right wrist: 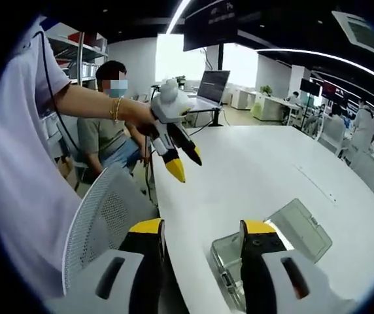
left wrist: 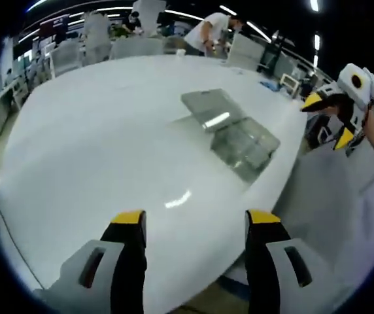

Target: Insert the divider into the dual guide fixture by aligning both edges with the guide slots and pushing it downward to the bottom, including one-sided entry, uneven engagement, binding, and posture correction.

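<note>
A clear plastic guide fixture [left wrist: 242, 145] rests on the white table [left wrist: 108, 150] near its right edge. A flat translucent divider [left wrist: 210, 108] lies just beyond it, touching it. My left gripper [left wrist: 197, 219] hovers open over the table, short of the fixture, with nothing between its jaws. My right gripper [left wrist: 329, 120] hangs open off the table's edge, held in a hand. In the right gripper view, the right gripper [right wrist: 203, 227] is open above the fixture [right wrist: 227, 261], with the divider [right wrist: 303, 229] to the right. The left gripper [right wrist: 185, 163] floats ahead over the table edge.
A grey mesh chair [right wrist: 105, 219] stands against the table's edge below my right gripper. A seated person [right wrist: 108, 134] and a laptop [right wrist: 210, 85] are behind it. More chairs [left wrist: 135, 47] and a standing person [left wrist: 206, 33] are at the table's far side.
</note>
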`<state>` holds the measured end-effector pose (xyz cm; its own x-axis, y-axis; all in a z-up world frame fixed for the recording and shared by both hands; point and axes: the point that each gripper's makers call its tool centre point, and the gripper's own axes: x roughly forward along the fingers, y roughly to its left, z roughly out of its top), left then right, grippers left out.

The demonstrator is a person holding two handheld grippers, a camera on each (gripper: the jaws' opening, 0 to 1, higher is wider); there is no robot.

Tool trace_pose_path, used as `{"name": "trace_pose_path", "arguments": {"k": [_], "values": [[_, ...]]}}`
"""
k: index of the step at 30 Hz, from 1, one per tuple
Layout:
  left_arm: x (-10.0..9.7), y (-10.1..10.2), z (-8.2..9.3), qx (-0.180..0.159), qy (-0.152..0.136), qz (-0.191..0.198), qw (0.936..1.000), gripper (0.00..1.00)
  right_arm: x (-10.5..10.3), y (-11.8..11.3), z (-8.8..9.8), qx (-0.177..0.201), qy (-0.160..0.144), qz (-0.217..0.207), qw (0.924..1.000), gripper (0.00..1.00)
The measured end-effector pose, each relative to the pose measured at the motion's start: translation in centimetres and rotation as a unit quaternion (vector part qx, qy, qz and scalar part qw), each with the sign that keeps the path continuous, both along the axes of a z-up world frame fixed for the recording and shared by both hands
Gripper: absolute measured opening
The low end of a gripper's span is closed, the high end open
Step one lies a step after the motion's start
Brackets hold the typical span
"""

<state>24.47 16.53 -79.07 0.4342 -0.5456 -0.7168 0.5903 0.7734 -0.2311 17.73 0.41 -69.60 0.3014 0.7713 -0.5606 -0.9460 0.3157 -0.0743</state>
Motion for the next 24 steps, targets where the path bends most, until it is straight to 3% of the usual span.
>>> {"name": "trace_pose_path", "arguments": {"k": [5, 9, 14, 18, 23, 24], "values": [[0.4, -1.0, -1.1, 0.009, 0.019, 0.023, 0.9995, 0.58, 0.3, -0.5, 0.4, 0.006, -0.002, 0.005, 1.0, 0.42], [0.9, -1.0, -2.2, 0.03, 0.035, 0.07, 0.9964, 0.58, 0.3, -1.1, 0.4, 0.011, -0.001, 0.008, 0.9999, 0.42], [1.4, -0.9, -3.4, 0.052, 0.053, 0.156, 0.985, 0.57, 0.4, -2.1, 0.2, 0.02, 0.003, 0.011, 0.9997, 0.41], [1.4, -1.3, -4.5, 0.089, 0.05, 0.178, 0.9787, 0.56, 0.5, -3.2, 0.1, 0.024, 0.005, 0.014, 0.9996, 0.41], [2.3, -1.9, -5.3, 0.098, 0.038, 0.195, 0.9751, 0.54, 0.6, -4.6, 0.2, 0.029, 0.004, 0.016, 0.9994, 0.4], [2.5, -1.7, -5.5, 0.108, 0.038, 0.21, 0.971, 0.54, 0.7, -5.0, 0.2, 0.029, 0.004, 0.016, 0.9994, 0.4]]}}
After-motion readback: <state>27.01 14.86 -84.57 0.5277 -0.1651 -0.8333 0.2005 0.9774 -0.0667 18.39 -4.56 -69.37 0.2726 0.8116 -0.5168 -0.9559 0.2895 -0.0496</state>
